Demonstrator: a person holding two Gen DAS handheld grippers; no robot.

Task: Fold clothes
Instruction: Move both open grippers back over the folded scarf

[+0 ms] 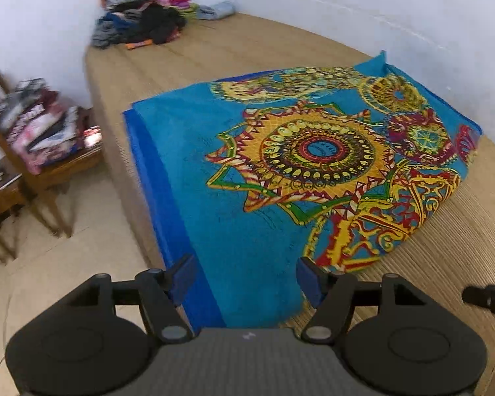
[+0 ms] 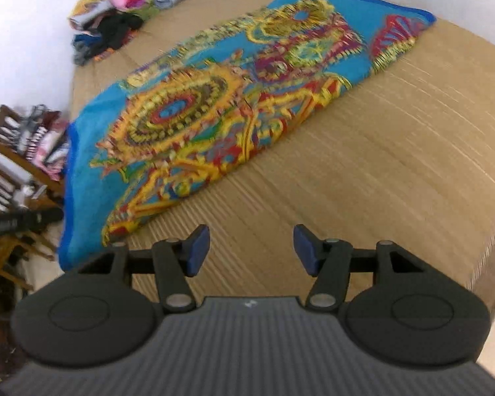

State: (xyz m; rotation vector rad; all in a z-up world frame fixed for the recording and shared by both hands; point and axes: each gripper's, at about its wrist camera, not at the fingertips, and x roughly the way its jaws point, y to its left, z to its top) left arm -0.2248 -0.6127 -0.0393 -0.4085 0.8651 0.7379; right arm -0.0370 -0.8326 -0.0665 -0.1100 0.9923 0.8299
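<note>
One big bed holds one blue cloth folded flat near its front edge, with yellow and red round patterns; one pile of clothes sits in the far corner. Two tongs, the left gripper and right gripper, are both spread wide and hold nothing.

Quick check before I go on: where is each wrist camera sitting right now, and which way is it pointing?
Left wrist view: on the left gripper, open, above the near end of the blue patterned cloth, looking along the bed; the right gripper's tip shows at its right edge.
Right wrist view: on the right gripper, open, over bare bed right of the cloth, facing the same way.
Both share the cloth, the clothes pile in the far corner and the wooden chair.
</note>
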